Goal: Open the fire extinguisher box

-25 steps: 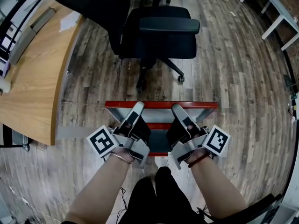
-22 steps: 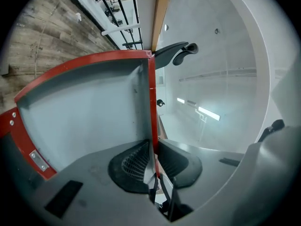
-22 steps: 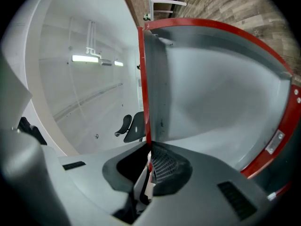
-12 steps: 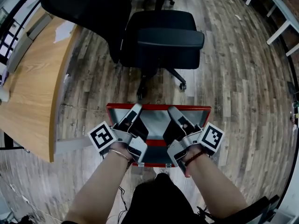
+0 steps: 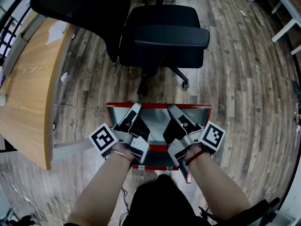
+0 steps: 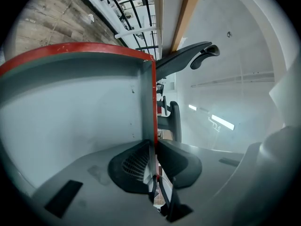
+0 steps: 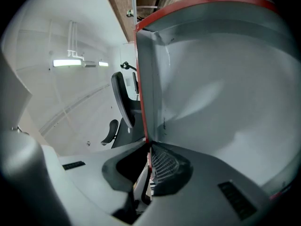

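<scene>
The fire extinguisher box lies on the floor at my feet, with its red-rimmed lid (image 5: 157, 105) lifted and the grey inner face toward me. My left gripper (image 5: 135, 109) clamps the lid's left part. In the left gripper view the red edge (image 6: 152, 93) runs down between the pads of the gripper (image 6: 153, 147), and its jaws are opening slightly. My right gripper (image 5: 173, 110) is shut on the lid's right part, and its own view shows the red edge (image 7: 141, 79) going in between the gripper's (image 7: 148, 150) pads. The box's red lower frame (image 5: 158, 148) shows between my wrists.
A black office chair (image 5: 164, 32) stands just beyond the box, its wheeled base (image 5: 183, 84) close to the lid. A wooden desk (image 5: 26, 93) fills the left side. White table legs (image 5: 284, 29) stand at the far right. The floor is wood plank (image 5: 235, 107).
The lid has tipped further up and shows more of its grey inside. Both grippers stayed on its edge and moved a little closer together.
</scene>
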`<control>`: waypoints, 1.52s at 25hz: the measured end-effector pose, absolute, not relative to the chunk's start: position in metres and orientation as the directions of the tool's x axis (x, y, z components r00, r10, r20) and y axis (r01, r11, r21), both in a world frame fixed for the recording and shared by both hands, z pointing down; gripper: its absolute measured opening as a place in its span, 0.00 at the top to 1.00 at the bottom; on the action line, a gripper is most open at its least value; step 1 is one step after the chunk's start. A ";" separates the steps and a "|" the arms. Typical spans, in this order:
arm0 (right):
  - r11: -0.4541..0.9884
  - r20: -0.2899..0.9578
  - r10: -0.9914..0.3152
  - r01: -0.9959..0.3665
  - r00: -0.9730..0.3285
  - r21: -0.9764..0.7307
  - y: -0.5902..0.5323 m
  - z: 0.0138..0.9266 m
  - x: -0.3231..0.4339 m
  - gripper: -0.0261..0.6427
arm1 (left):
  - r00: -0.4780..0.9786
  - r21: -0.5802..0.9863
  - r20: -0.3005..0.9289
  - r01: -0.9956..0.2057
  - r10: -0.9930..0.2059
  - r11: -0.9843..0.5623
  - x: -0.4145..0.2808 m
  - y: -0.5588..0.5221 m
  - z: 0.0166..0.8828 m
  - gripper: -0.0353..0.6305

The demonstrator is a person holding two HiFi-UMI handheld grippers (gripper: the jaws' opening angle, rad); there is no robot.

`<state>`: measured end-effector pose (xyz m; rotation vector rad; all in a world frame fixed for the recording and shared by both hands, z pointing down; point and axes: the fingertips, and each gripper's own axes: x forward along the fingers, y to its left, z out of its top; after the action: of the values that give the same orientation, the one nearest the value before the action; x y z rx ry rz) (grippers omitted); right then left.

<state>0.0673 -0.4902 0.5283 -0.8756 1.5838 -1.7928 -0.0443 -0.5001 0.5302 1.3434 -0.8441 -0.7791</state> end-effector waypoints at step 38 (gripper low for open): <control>-0.157 0.097 -0.826 0.061 -0.555 -0.986 -0.466 0.537 0.084 0.81 | 0.304 0.998 0.050 0.008 -0.951 0.055 -0.084 -0.478 0.526 0.88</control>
<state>0.0835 -0.4657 0.5368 -0.8928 1.4709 -1.7823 -0.0839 -0.4776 0.5258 1.2888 -0.9936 -0.9499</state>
